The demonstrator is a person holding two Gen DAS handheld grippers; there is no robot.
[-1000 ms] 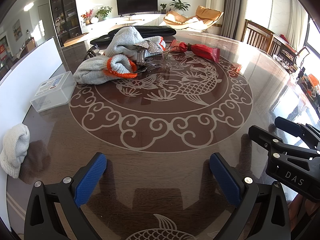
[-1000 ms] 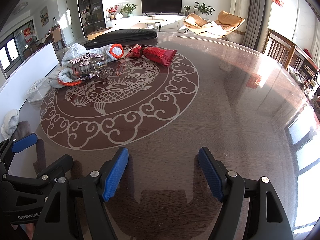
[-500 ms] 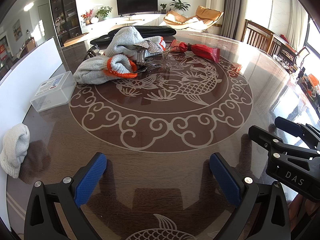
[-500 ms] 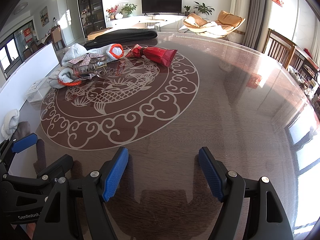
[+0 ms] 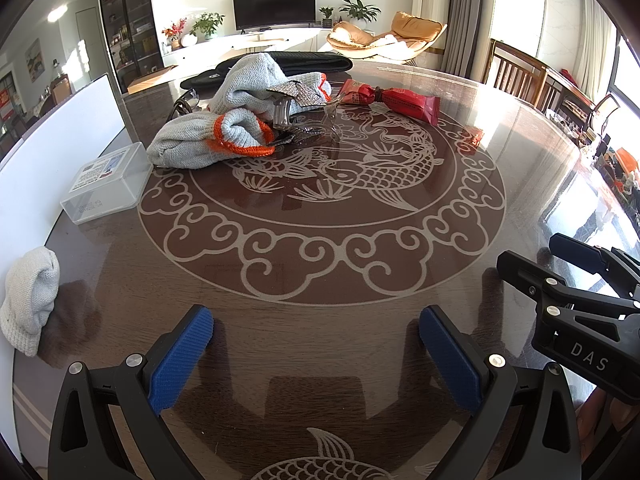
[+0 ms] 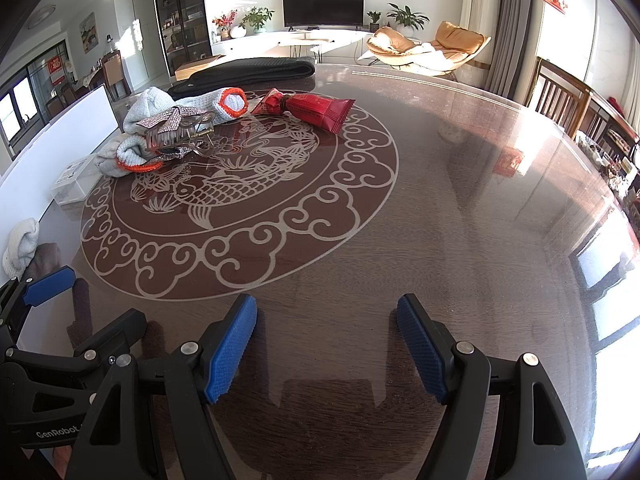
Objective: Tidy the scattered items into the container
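Note:
A pile lies at the far side of the round table: grey gloves with orange cuffs (image 5: 208, 144) (image 6: 132, 156), a clear hair claw with a glittery bow (image 5: 296, 104) (image 6: 176, 128), and red snack packets (image 5: 408, 104) (image 6: 320, 108). A clear plastic box (image 5: 104, 184) (image 6: 70, 184) sits at the left. My left gripper (image 5: 316, 356) is open and empty over the near table edge. My right gripper (image 6: 326, 344) is open and empty beside it, also seen in the left wrist view (image 5: 560, 272).
A white board (image 5: 60, 148) stands along the left edge, with a white knitted item (image 5: 28, 304) (image 6: 20, 244) against it. A black folded bag (image 5: 288, 60) (image 6: 248, 70) lies behind the pile. Chairs (image 6: 560, 92) stand at the far right.

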